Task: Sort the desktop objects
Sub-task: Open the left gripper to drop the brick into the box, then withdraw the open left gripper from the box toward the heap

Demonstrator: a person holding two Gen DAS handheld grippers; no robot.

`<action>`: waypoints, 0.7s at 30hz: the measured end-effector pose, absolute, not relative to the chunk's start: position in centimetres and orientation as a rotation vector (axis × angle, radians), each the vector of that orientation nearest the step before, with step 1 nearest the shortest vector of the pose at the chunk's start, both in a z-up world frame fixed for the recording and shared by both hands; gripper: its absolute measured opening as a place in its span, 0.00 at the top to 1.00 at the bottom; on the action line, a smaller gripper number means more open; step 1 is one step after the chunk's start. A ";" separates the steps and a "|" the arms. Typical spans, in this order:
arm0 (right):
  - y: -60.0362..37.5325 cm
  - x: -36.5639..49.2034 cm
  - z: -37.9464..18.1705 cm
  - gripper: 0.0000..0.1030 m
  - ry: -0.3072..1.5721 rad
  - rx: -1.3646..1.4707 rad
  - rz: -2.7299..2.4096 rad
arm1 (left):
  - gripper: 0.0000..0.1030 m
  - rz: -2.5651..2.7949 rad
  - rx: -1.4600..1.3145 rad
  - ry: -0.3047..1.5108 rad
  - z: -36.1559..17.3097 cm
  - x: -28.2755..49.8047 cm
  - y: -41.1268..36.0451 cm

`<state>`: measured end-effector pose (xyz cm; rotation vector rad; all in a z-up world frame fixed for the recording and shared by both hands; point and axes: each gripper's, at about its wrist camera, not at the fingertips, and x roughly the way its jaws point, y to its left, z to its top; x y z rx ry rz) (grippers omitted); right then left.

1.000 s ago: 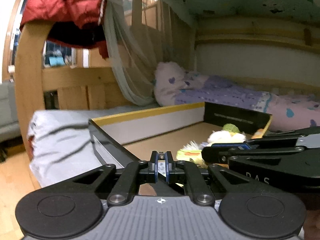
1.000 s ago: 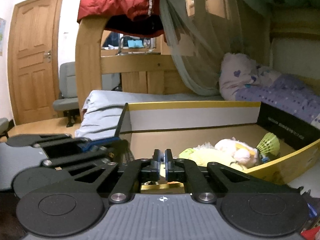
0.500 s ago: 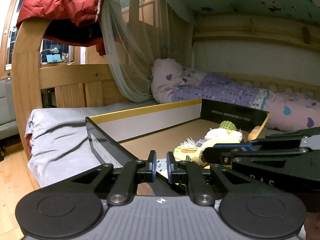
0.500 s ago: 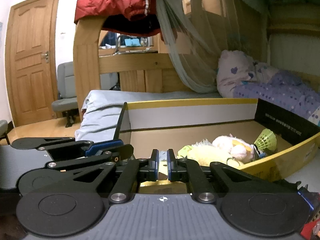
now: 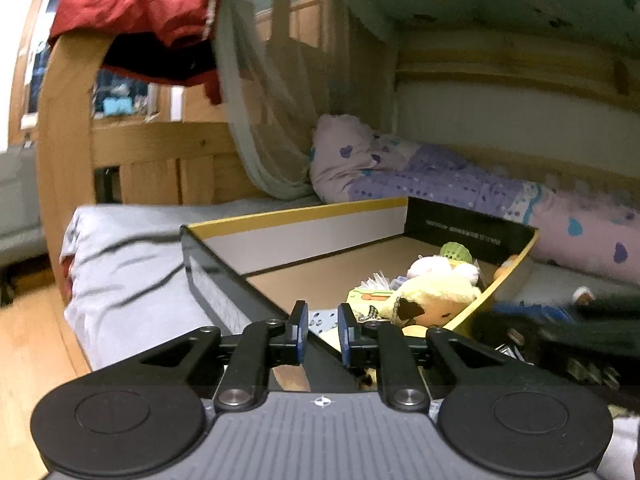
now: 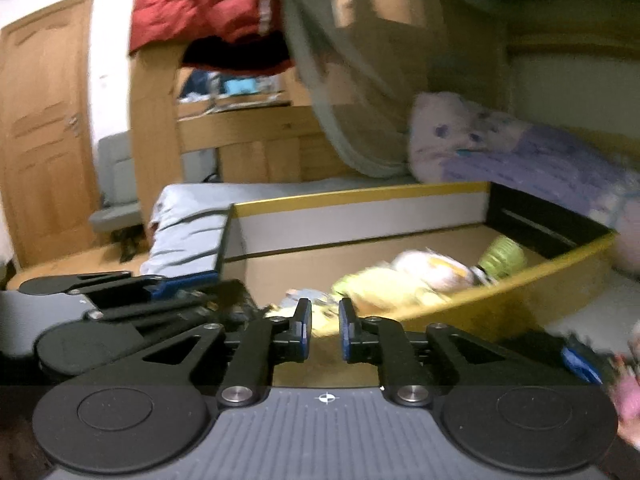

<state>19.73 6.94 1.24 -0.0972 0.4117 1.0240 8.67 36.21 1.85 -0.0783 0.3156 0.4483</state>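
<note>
Bed (image 5: 132, 256): your biggest surface; grey sheet, with the box resting on it.
Quilt (image 5: 480, 192): purple and pink, lying along the wall behind the box, pillow (image 5: 344, 152) at its near end.
Jacket (image 5: 136, 4): red, draped over the wooden arch at upper left.
Box (image 5: 304, 236): wide, shallow, yellow-rimmed, straight ahead of both your grippers; most of its brown floor is bare.
Toys: heaped in the box's right part. A yellow plush (image 5: 436, 296) lies nearest you, a white plush (image 5: 432, 266) just behind it, a green shuttlecock (image 5: 456, 251) at the back by the black wall.
Left gripper (image 5: 323, 330): your fingers stand a little apart with nothing between them, hovering over the box's near corner.
Right gripper (image 6: 325, 330): your fingers show a similar small gap, also empty, poised at the box's yellow near rim. This view is blurred, so finer detail of the toys is lost here.
</note>
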 end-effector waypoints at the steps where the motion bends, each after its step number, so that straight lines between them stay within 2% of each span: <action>1: 6.0 19.6 1.0 0.83 0.429 -0.085 1.006 | 0.82 0.451 -0.101 0.319 1.9 8.3 36.1; 10: -0.9 17.3 0.4 0.83 0.452 -0.062 0.918 | 0.78 0.491 -0.068 0.308 1.7 7.4 32.3; 21: -3.4 15.6 0.9 0.83 0.445 -0.069 0.920 | 0.78 0.450 -0.006 0.302 1.5 7.1 28.9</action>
